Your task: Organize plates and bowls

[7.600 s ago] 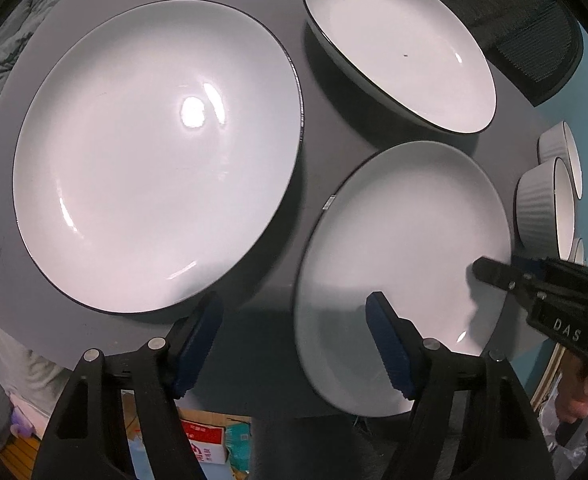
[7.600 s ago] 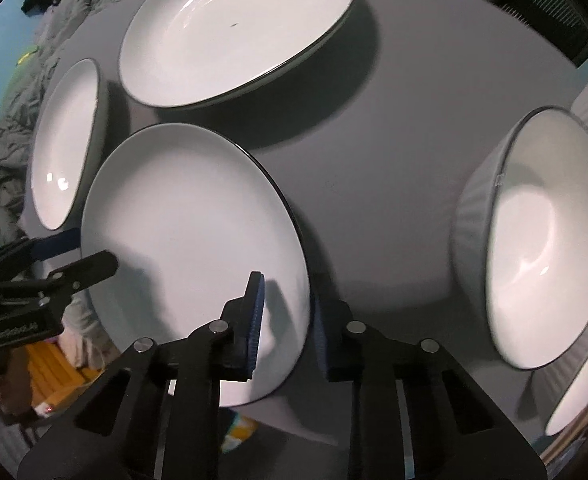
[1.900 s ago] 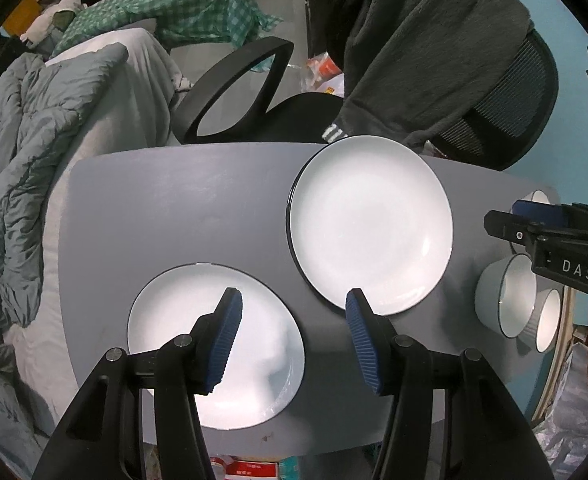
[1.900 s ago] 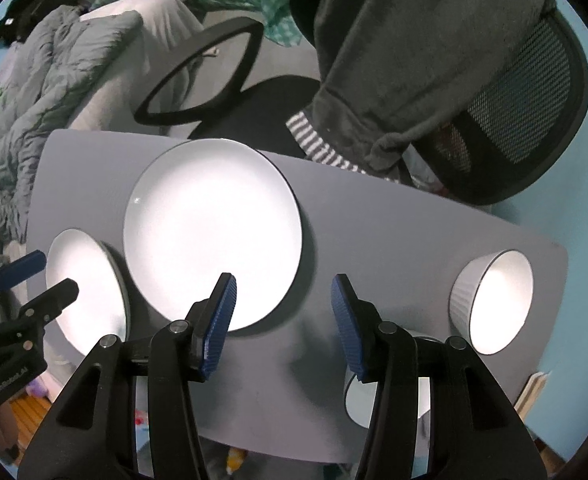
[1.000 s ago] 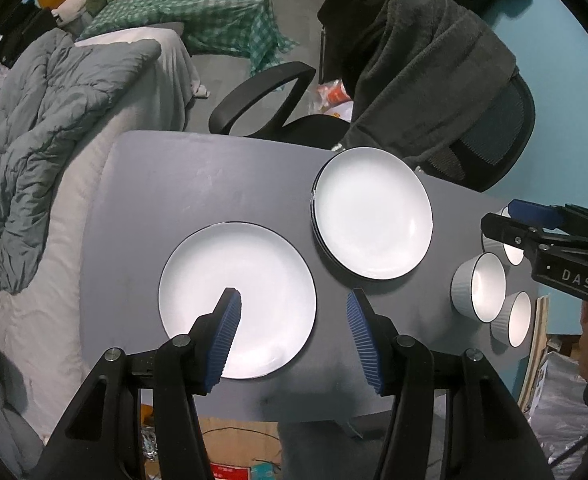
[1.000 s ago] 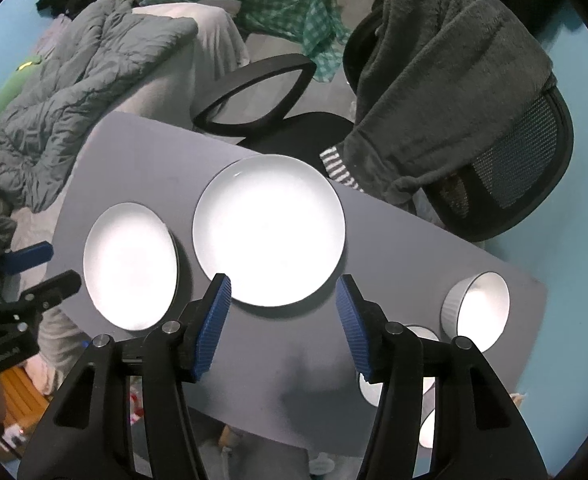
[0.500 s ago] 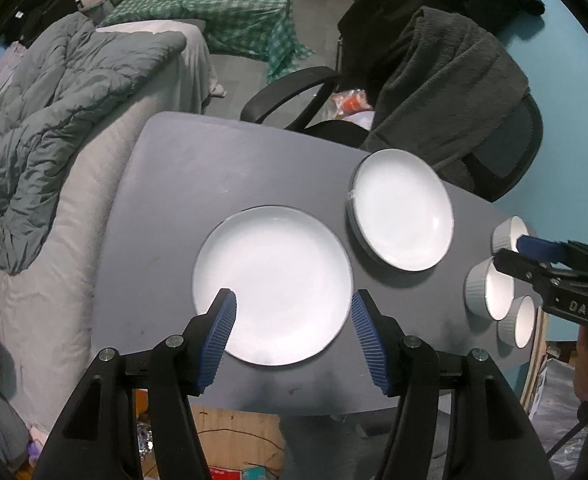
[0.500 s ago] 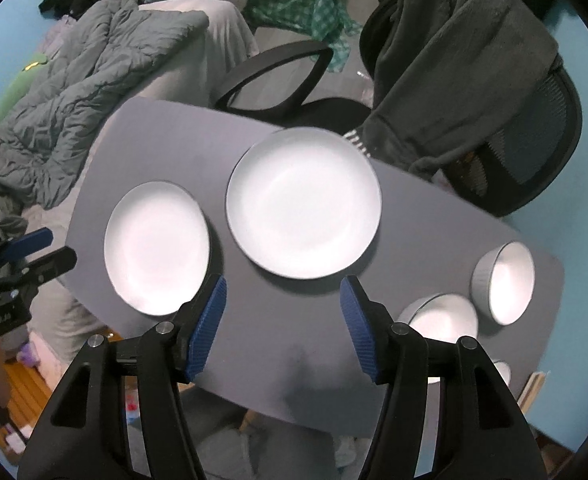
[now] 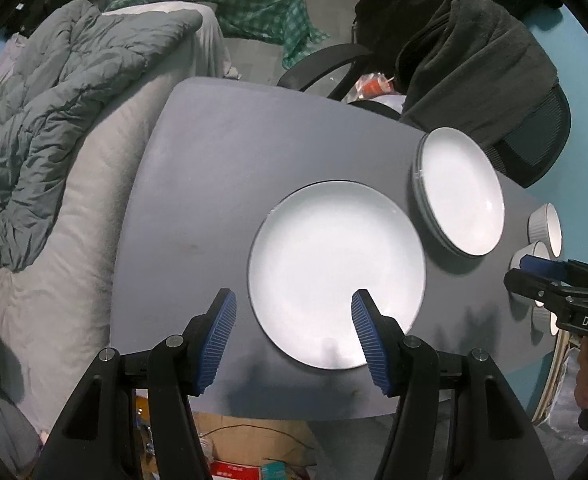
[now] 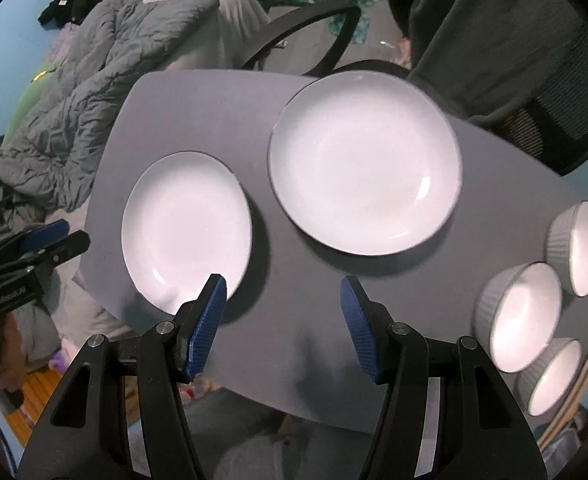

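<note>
1. The left gripper (image 9: 294, 334) hangs above the grey table (image 9: 213, 168) with its blue pads spread, pinching nothing; a single white plate (image 9: 336, 272) lies below it, beside a plate stack (image 9: 460, 192).
2. The right gripper (image 10: 283, 326) is likewise spread and empty.
3. Only the right wrist view shows all three bowls (image 10: 522, 316); the left view alone shows the stack's layered edges.

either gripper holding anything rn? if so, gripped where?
Nothing held. The left gripper is open above the near plate, and the right gripper is open above the table. Both have empty jaws.
</note>
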Tool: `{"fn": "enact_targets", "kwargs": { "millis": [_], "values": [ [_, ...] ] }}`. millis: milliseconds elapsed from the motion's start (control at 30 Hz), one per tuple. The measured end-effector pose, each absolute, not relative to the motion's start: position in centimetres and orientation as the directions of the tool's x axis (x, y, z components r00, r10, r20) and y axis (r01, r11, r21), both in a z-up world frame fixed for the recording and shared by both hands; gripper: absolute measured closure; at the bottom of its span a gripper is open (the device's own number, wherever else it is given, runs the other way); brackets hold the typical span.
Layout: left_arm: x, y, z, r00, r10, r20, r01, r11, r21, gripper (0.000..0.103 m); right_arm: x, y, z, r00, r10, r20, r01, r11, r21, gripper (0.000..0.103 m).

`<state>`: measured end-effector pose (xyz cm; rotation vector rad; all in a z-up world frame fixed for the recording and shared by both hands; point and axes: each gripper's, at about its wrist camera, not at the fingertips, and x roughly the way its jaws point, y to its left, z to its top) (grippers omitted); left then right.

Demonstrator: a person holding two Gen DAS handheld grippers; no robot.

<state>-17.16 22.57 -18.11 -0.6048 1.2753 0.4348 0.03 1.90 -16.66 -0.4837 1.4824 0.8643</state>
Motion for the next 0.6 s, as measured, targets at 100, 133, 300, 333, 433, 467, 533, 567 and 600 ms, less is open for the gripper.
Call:
{"fn": "enact_targets", "kwargs": {
  "millis": [100,133,300,333,433,467,533,567,600],
  "values": [
    [-17.3,23.6,-19.4,0.239,-0.030,-0.971,-0.606,0.777,-0.173,0.042,-0.2,2.5,-18.0,-0.151,0.211,-0.966,-0.737,0.627,0.252,0.045],
    [-17.3,24.0,-20.0,0.230,-0.032,-0.973,-0.603,0.780,-0.168,0.042,-0.3,2.7,-18.5,-0.158,0.211,-0.965,-0.733,0.630,0.257,0.045],
    [-16.9,25.1,-22.2,0.207,-0.028,-0.978,-0.574,0.806,-0.145,0.042,-0.7,3.8,-20.4,-0.157,0.213,-0.964,-0.745,0.616,0.257,0.045],
    [-16.8,25.3,-22.6,0.207,-0.033,-0.978,-0.567,0.811,-0.147,0.042,-0.9,4.1,-20.8,-0.159,0.213,-0.964,-0.750,0.609,0.258,0.045],
    [-16.5,25.8,-23.7,0.208,-0.045,-0.977,-0.550,0.820,-0.155,0.042,-1.2,4.7,-21.8,-0.180,0.217,-0.960,-0.753,0.597,0.276,0.045],
    [-16.4,25.9,-24.0,0.211,-0.050,-0.976,-0.548,0.821,-0.161,0.042,-1.3,4.9,-22.2,-0.191,0.221,-0.956,-0.751,0.594,0.288,0.045],
    [-16.3,26.2,-24.9,0.205,-0.067,-0.977,-0.551,0.816,-0.172,0.042,-1.4,5.0,-22.9,-0.205,0.221,-0.953,-0.746,0.595,0.299,0.045],
    [-16.2,26.4,-25.3,0.205,-0.080,-0.975,-0.554,0.812,-0.183,0.042,-1.4,5.1,-23.4,-0.214,0.223,-0.951,-0.742,0.596,0.306,0.045],
    [-16.2,26.5,-25.6,0.211,-0.093,-0.973,-0.557,0.807,-0.198,0.042,-1.4,5.1,-23.8,-0.217,0.220,-0.951,-0.740,0.599,0.307,0.045]
  ]
}}
